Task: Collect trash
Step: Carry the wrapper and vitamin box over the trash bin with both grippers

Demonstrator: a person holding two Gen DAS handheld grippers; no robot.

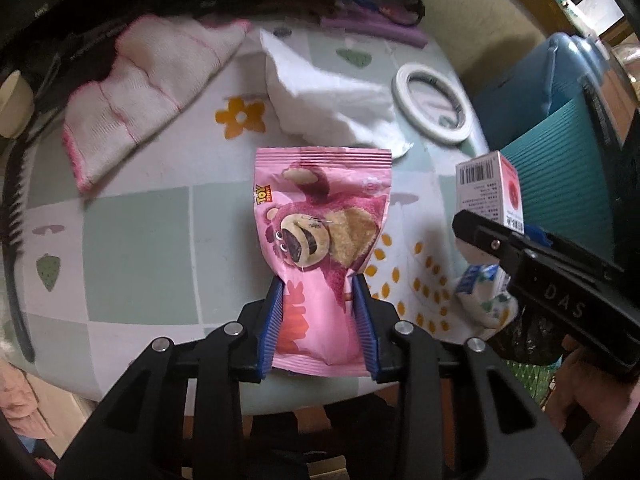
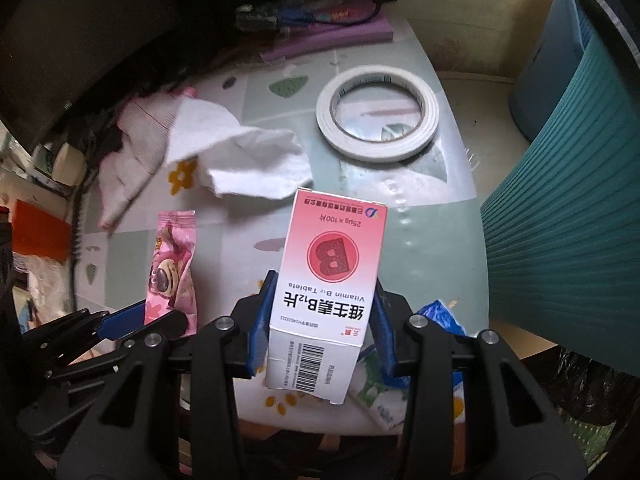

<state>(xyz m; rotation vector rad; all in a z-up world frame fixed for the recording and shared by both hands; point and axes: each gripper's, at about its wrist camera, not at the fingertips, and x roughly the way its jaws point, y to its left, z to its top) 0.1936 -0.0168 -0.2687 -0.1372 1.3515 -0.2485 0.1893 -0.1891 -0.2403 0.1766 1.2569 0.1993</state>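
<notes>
A pink snack packet with a bear picture hangs over the table, pinched at its lower part by the blue pads of my left gripper, which is shut on it. The packet and the left gripper also show at the left of the right wrist view. My right gripper is shut on a pink and white vitamin box, held above the table edge. In the left wrist view that box sticks up from the right gripper. A crumpled blue, white and green wrapper lies below the box.
A crumpled white tissue and a roll of white tape lie on the patterned tablecloth. A pink-edged cloth is at the far left. A teal ribbed bin stands beside the table on the right, with a black bag near it.
</notes>
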